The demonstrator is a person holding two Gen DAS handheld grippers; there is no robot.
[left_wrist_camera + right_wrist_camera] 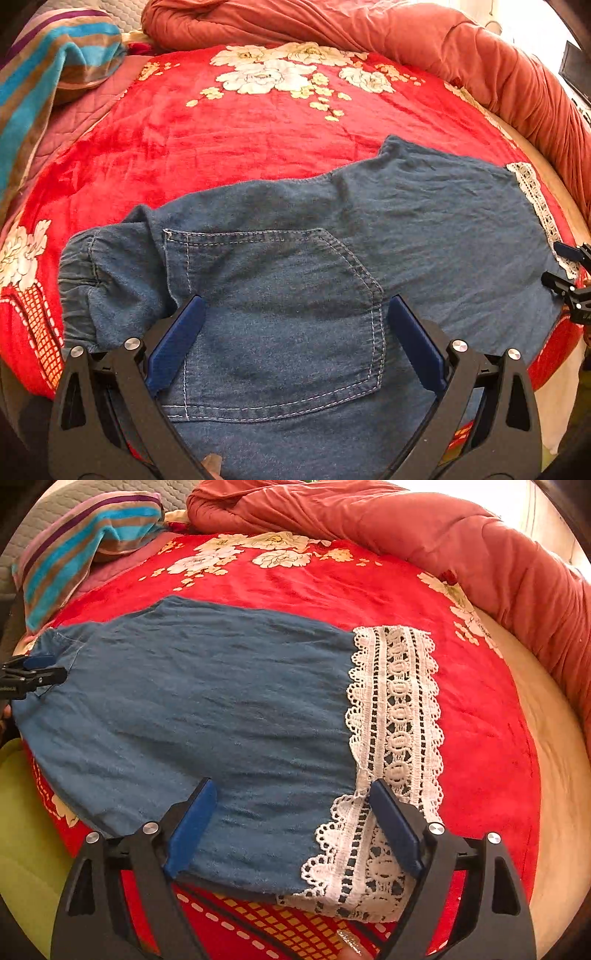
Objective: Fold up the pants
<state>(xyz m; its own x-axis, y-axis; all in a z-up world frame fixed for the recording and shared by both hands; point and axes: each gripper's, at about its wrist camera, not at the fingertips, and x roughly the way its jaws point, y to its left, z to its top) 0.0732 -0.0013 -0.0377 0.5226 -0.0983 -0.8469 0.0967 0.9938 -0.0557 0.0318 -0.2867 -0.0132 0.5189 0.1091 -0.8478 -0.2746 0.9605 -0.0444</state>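
Observation:
Blue denim pants (332, 229) lie flat on a red flowered blanket (229, 140), folded leg on leg, back pocket (273, 317) up. My left gripper (295, 306) is open, its blue pads astride the pocket near the waistband (79, 280). In the right wrist view the pants (207, 701) end in a white lace hem (395, 716). My right gripper (291, 794) is open over the hem end, one pad on denim, the other on lace. Each gripper shows at the edge of the other's view: the right one (570, 273), the left one (33, 674).
A rolled orange-red quilt (369, 26) runs along the back and right of the bed. A striped blue and brown pillow (48, 70) lies at the back left. The bare mattress edge (554, 760) shows at right, and a yellow-green surface (18, 812) at left.

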